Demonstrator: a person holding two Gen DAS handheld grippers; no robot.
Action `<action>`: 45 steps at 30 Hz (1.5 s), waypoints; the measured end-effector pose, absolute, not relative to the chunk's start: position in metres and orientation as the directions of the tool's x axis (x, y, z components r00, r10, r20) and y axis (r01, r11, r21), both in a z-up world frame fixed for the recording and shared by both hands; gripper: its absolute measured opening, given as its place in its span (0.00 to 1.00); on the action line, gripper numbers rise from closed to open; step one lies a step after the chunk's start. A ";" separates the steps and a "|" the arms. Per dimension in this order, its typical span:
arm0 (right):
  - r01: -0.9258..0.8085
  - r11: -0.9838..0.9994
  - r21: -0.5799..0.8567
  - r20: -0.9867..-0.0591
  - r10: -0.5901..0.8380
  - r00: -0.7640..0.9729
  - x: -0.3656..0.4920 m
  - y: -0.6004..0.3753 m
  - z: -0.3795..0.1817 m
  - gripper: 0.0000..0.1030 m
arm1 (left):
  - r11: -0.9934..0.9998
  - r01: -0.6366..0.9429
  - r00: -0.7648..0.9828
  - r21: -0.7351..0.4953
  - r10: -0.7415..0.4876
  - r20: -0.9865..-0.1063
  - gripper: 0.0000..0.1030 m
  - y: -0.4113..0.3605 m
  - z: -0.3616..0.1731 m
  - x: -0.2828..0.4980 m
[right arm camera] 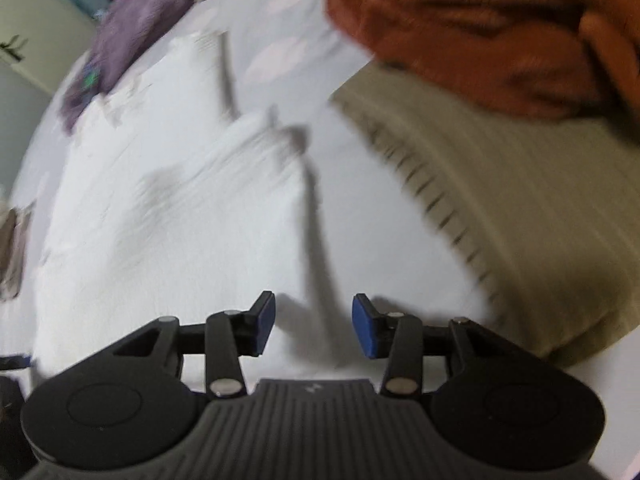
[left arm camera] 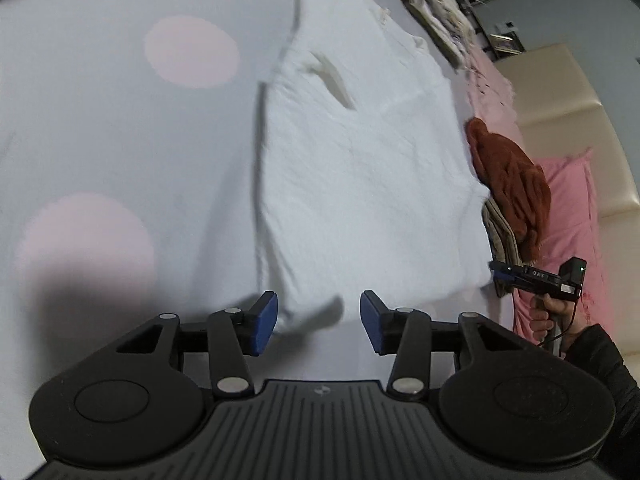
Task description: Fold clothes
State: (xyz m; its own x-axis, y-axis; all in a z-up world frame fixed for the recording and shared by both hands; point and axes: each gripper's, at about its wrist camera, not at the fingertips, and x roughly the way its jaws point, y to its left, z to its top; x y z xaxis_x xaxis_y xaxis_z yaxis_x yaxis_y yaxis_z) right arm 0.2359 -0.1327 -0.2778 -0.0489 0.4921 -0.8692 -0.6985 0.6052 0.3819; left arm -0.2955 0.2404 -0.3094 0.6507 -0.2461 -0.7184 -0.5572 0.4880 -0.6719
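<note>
Both tools stand wide, gripping nothing. My left gripper (left arm camera: 319, 322) hovers at the near corner of the white garment (left arm camera: 360, 168), which lies spread flat on the dotted bedsheet (left arm camera: 120, 120); my right gripper (right arm camera: 313, 326) sits at its right edge, presumably each placed to take a hem. Folded olive knit (right arm camera: 500, 208) and rust-coloured clothes (right arm camera: 480, 32) are stacked right. No containers visible.

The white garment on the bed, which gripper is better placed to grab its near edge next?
Probably left: the open left gripper frames the white garment's near corner.
</note>
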 end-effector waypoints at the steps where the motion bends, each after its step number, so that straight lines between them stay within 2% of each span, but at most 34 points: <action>1: -0.712 0.590 0.382 -0.865 0.499 -0.051 0.232 -0.133 -0.279 0.45 | 0.504 -0.553 0.649 -0.664 -0.239 -0.722 0.41 0.236 -0.310 -0.293; 6: -0.762 0.549 0.344 -0.869 0.494 -0.036 0.219 -0.130 -0.288 0.42 | 0.518 -0.557 0.639 -0.649 -0.232 -0.734 0.40 0.232 -0.317 -0.289; 7: -0.769 0.545 0.335 -0.869 0.493 -0.029 0.218 -0.128 -0.290 0.34 | 0.516 -0.559 0.637 -0.649 -0.234 -0.734 0.31 0.232 -0.318 -0.289; 8: -0.769 0.540 0.342 -0.866 0.499 -0.034 0.219 -0.127 -0.291 0.15 | 0.515 -0.560 0.635 -0.649 -0.236 -0.735 0.17 0.231 -0.319 -0.289; 9: -0.769 0.532 0.354 -0.861 0.506 -0.047 0.220 -0.127 -0.292 0.10 | 0.513 -0.561 0.634 -0.649 -0.238 -0.736 0.02 0.231 -0.321 -0.289; 10: -0.769 0.529 0.359 -0.860 0.508 -0.052 0.220 -0.127 -0.292 0.10 | 0.511 -0.563 0.632 -0.650 -0.240 -0.737 0.01 0.231 -0.322 -0.289; 14: -0.739 0.544 0.396 -0.854 0.514 -0.079 0.223 -0.134 -0.287 0.06 | 0.472 -0.569 0.640 -0.673 -0.259 -0.723 0.01 0.234 -0.313 -0.305; 21: -0.706 0.521 0.480 -0.826 0.539 -0.164 0.208 -0.162 -0.252 0.05 | 0.448 -0.541 0.653 -0.712 -0.308 -0.691 0.01 0.246 -0.277 -0.337; 26: -0.718 0.480 0.503 -0.819 0.529 -0.220 0.190 -0.194 -0.230 0.05 | 0.517 -0.514 0.591 -0.684 -0.364 -0.720 0.01 0.240 -0.259 -0.354; 32: -0.705 0.498 0.505 -0.834 0.491 -0.251 0.168 -0.238 -0.227 0.05 | 0.538 -0.526 0.512 -0.659 -0.419 -0.750 0.01 0.218 -0.266 -0.373; 36: -0.692 0.536 0.483 -0.858 0.447 -0.254 0.155 -0.242 -0.249 0.05 | 0.478 -0.617 0.491 -0.625 -0.386 -0.781 0.01 0.208 -0.295 -0.378; 39: -0.735 0.553 0.392 -0.909 0.358 -0.216 0.144 -0.221 -0.271 0.06 | 0.516 -0.619 0.444 -0.593 -0.393 -0.805 0.02 0.206 -0.303 -0.365; 41: -0.777 0.549 0.308 -0.943 0.287 -0.171 0.140 -0.206 -0.276 0.15 | 0.548 -0.608 0.409 -0.575 -0.404 -0.818 0.03 0.206 -0.306 -0.354; 45: -0.800 0.540 0.260 -0.956 0.258 -0.136 0.153 -0.192 -0.262 0.21 | 0.596 -0.621 0.346 -0.509 -0.375 -0.860 0.30 0.224 -0.296 -0.356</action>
State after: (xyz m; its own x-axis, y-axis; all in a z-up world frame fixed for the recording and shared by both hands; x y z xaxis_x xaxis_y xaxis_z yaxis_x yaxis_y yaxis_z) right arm 0.1527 -0.1917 -0.2616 -0.1363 0.2581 -0.9565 -0.8005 0.5402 0.2598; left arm -0.3558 0.2236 -0.2963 0.3456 -0.3752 -0.8601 -0.6209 0.5959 -0.5094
